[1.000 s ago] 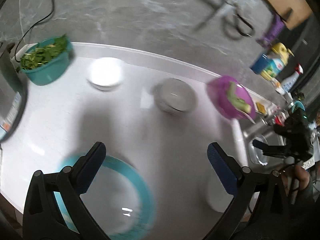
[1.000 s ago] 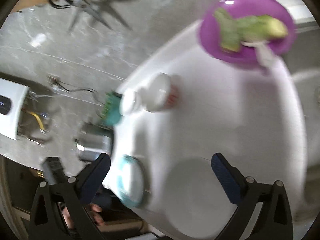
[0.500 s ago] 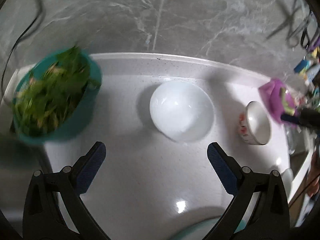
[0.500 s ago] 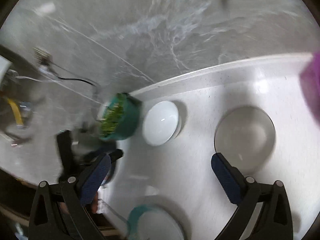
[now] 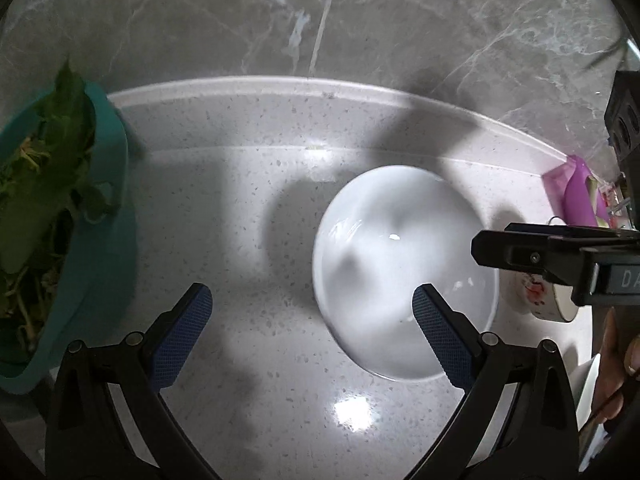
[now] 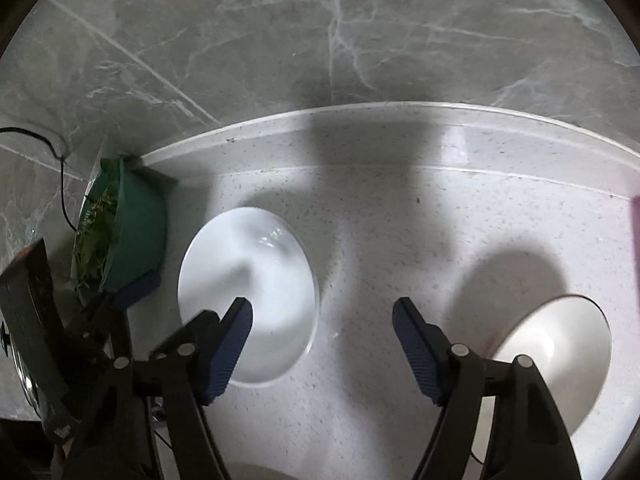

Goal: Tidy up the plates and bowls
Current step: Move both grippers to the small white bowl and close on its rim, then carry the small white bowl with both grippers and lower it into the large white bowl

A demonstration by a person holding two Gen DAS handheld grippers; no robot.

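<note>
A plain white bowl [image 5: 404, 272] [image 6: 248, 292] stands upright on the pale speckled counter [image 5: 240, 208]. My left gripper [image 5: 312, 320] hangs open over the bowl's left rim, one pad above the bowl and the other above bare counter. My right gripper [image 6: 324, 332] straddles the bowl's right rim. Its jaws are closing, and no pad touches the rim. A finger [image 5: 520, 254] of the right gripper reaches in over the bowl's right side. A second pale bowl [image 6: 560, 360], with a red pattern on its outside [image 5: 536, 300], sits to the right.
A teal bowl of leafy greens [image 5: 60, 220] [image 6: 132, 232] stands close to the left. A purple plate [image 5: 576, 196] lies at the far right. A grey marble wall [image 6: 320, 40] rises behind the counter's raised back edge. A hand [image 5: 616, 360] shows low on the right.
Both grippers swept across the counter and dropped toward the white bowl, which now looms large under them. The right jaws have narrowed. The teal-rimmed plate has left the left wrist view.
</note>
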